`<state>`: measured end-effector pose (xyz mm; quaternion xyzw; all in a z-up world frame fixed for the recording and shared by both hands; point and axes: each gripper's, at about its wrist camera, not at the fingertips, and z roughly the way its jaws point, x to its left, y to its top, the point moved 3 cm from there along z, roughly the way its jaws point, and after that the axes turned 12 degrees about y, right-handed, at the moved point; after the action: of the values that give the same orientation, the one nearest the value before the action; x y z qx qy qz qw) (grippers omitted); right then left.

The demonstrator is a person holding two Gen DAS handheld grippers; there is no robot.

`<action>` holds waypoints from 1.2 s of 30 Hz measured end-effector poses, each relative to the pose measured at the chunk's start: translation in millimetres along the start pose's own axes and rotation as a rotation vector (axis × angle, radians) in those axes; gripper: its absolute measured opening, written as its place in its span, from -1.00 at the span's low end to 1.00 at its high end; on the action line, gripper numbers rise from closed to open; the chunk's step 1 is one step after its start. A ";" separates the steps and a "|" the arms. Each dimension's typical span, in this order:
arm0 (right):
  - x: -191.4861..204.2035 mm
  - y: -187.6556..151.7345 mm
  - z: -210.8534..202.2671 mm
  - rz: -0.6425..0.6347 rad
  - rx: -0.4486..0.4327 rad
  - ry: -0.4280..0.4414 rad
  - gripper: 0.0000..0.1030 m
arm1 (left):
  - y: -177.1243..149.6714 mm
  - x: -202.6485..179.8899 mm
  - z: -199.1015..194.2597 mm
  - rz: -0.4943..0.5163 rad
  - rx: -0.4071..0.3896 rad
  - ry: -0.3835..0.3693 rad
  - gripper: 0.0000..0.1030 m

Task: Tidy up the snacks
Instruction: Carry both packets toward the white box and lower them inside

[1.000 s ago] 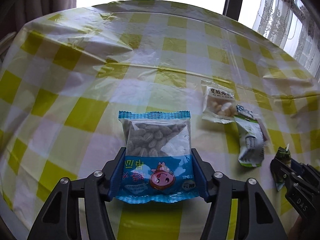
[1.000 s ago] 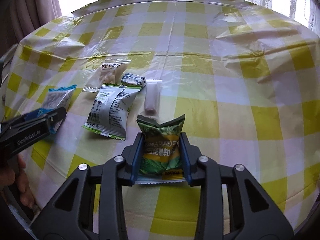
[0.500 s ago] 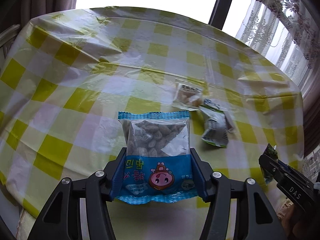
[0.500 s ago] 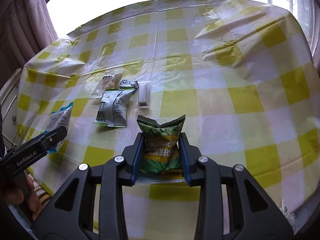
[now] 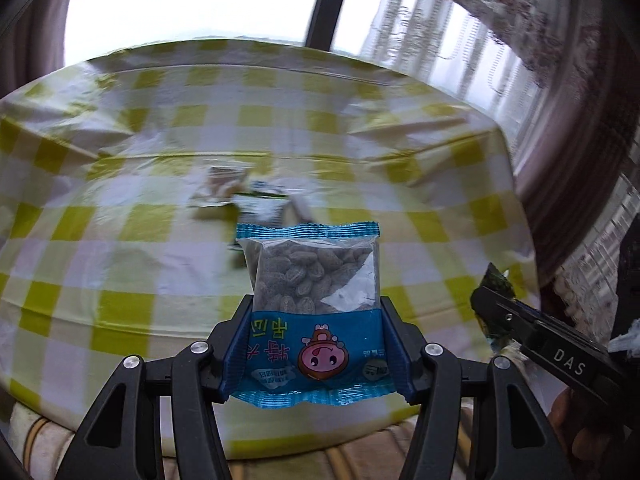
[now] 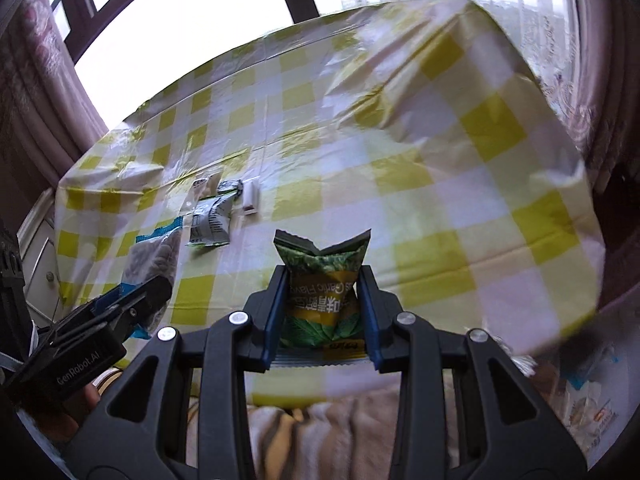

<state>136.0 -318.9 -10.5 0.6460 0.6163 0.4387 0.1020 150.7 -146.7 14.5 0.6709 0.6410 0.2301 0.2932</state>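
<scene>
Left claw (image 5: 316, 344) clamped on blue packet (image 5: 314, 308), long axis pointing ahead past fingertips. Right claw (image 6: 324, 312) clamped on green packet (image 6: 323, 284), likewise. Both lifted off table (image 6: 420, 184). Remaining packets (image 6: 212, 216) lie ahead-left of right claw, directly ahead of left; left nearer.

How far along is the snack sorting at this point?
Nothing looks sorted yet. In hand: the left gripper clamps the blue packet, and the right gripper clamps the green packet, both above the table edge. Left: a cluster of small packets on the checked tablecloth.
</scene>
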 end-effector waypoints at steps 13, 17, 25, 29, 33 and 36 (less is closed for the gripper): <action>-84.8 -36.7 -72.9 0.172 -0.036 -0.127 -0.26 | -18.7 -116.4 -28.1 0.294 -0.050 -0.229 0.14; -116.9 -50.9 -89.9 0.243 -0.032 -0.183 -0.26 | -25.5 -140.1 -31.5 0.365 -0.047 -0.274 0.14; -167.3 -65.4 -121.2 0.345 -0.058 -0.291 -0.25 | -39.1 -178.3 -34.3 0.497 -0.035 -0.341 0.15; -178.9 -69.3 -120.9 0.384 -0.054 -0.334 -0.22 | -44.7 -191.1 -36.4 0.541 -0.025 -0.379 0.16; -188.7 -73.1 -121.2 0.421 -0.049 -0.362 -0.22 | -51.0 -203.5 -39.7 0.586 -0.010 -0.434 0.17; -192.9 -72.7 -124.0 0.432 -0.051 -0.383 -0.06 | -53.9 -208.7 -40.2 0.604 0.006 -0.463 0.34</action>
<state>26.7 -524.5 -70.8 0.8307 0.4227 0.3357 0.1367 69.1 -350.0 20.4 0.8648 0.3318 0.1463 0.3473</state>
